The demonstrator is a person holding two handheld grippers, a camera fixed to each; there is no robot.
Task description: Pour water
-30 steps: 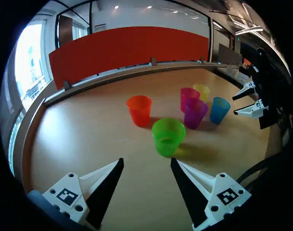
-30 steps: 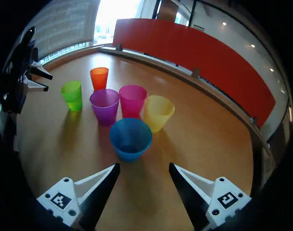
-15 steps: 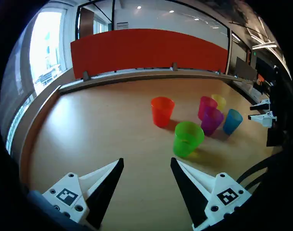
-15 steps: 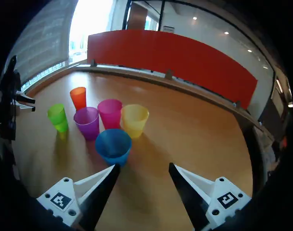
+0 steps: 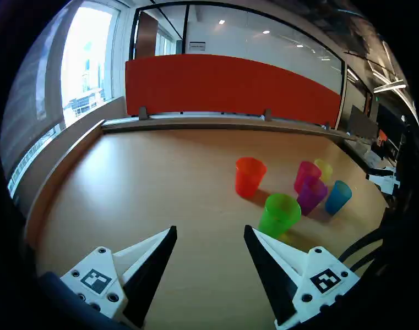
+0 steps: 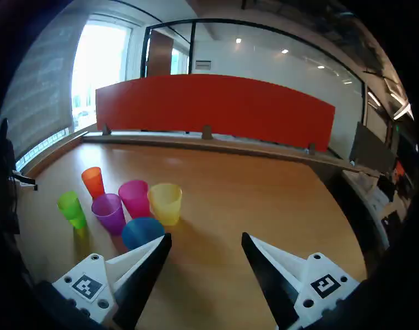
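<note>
- Orange cup [image 5: 249,176]: one.
- Green cup [image 5: 279,214]: one.
- Purple cup [image 5: 312,196]: one.
- Pink cup [image 5: 306,175]: one.
- Yellow cup [image 5: 323,168]: one.
- Blue cup [image 5: 338,197]: one.
- That makes six cups in all, no two of one colour, standing as one group.
- Table [image 5: 154,181]: one, with a wooden top, bearing all six cups.
- Red panel [image 5: 231,88]: one, along the table's far edge.
- Brackets [image 5: 143,113] at the foot of the red panel: three.
- Grippers: two, the left gripper [image 5: 209,227] and the right gripper [image 6: 206,235].
- Fingers [image 5: 148,264]: two on each gripper, four in all.
- Square markers [image 5: 96,280]: one on each finger, four in all.
</note>
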